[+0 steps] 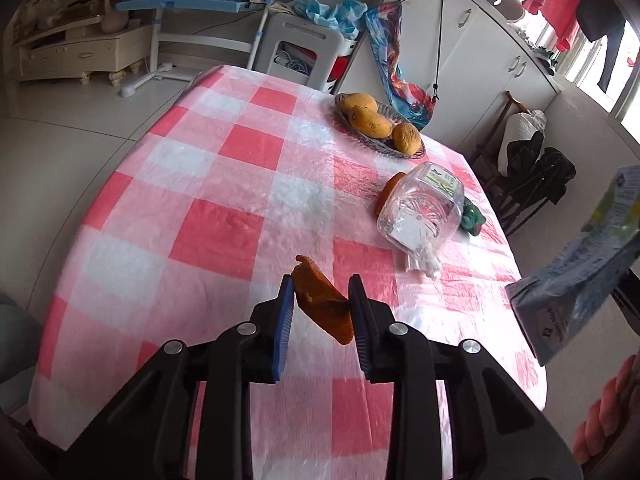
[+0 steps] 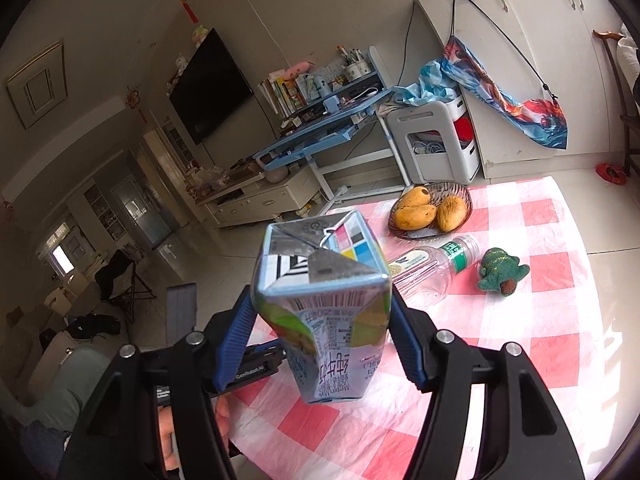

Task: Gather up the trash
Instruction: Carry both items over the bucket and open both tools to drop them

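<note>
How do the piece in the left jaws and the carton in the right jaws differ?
The peel is a small, thin, orange-brown scrap; the carton is a big printed box, dented. The left gripper has narrow jaws, with the peel tilted between them; the right gripper has jaws spread wide around the carton. Both are held above the checked tablecloth.

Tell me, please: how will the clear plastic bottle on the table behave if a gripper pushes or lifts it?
The bottle lies on its side on the checked tablecloth, so a push would probably roll it. It looks empty and thin-walled, so likely light and apt to dent when squeezed. Its smooth plastic may slip.
</note>
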`<state>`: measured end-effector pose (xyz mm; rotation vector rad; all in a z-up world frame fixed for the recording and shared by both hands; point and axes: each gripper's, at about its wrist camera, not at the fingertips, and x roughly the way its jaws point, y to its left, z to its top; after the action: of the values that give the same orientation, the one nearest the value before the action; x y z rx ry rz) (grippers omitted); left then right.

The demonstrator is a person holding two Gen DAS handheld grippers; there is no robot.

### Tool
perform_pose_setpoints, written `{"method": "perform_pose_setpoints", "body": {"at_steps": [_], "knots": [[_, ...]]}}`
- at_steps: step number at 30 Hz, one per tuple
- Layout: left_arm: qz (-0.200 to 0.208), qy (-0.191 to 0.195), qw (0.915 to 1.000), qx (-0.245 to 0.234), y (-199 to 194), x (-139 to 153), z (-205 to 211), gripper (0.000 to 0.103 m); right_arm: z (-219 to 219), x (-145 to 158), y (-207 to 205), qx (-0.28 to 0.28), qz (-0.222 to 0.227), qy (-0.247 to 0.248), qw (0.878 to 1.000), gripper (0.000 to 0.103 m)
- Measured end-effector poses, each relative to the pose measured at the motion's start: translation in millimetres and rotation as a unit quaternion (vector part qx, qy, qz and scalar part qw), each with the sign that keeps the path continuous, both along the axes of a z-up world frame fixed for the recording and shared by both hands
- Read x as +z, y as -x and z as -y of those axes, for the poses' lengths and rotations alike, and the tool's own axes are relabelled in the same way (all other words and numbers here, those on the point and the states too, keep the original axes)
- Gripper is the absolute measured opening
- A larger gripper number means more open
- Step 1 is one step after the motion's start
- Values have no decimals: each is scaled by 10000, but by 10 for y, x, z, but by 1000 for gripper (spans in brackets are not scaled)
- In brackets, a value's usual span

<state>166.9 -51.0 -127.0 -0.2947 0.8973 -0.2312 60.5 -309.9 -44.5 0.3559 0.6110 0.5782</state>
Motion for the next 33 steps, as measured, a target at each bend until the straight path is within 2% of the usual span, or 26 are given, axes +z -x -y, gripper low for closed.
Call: {"method": "perform_pose_setpoints", "body": {"at_steps": [3, 8, 14, 15, 16, 19, 22, 25, 28, 30, 33], "knots": [[54, -29, 9999, -136, 311, 102, -97, 27, -73, -31, 194, 106, -36, -46, 9999, 62], [98, -128, 9994, -293, 822, 193, -228, 27, -238, -257, 678, 263, -387, -217, 9987, 62], [-20, -142, 9989, -456, 1337, 141, -284, 27, -435, -519, 1128, 330, -920, -24, 9952, 63], [-48, -149, 9987, -491, 1414, 119, -283, 27, -437, -550, 1179, 281, -996, -1, 9946, 64], [-70, -163, 9985, -525, 1478, 96, -267, 27, -423, -582, 1229, 182, -1080, 32, 9940, 74], [-191, -206, 9971, -704, 1673, -18, -200, 27, -337, -616, 1350, -227, -1159, 31, 9930, 87], [-493, -371, 9924, -1063, 1822, -244, -52, 27, -214, -600, 1427, -616, -1039, -3, 9927, 94], [-722, -771, 9848, -1376, 1932, -465, 97, 28, -156, -579, 1429, -955, -907, 74, 9913, 96], [-536, -1135, 9823, -1393, 1988, -473, 149, 38, -167, -596, 1410, -1189, -882, 272, 9886, 96], [-183, -1275, 9839, -1241, 2018, -366, 126, 61, -208, -615, 1408, -1350, -857, 518, 9858, 96], [433, -1564, 9834, -816, 2055, -211, 49, 84, -269, -673, 1389, -1507, -906, 845, 9808, 96]]}}
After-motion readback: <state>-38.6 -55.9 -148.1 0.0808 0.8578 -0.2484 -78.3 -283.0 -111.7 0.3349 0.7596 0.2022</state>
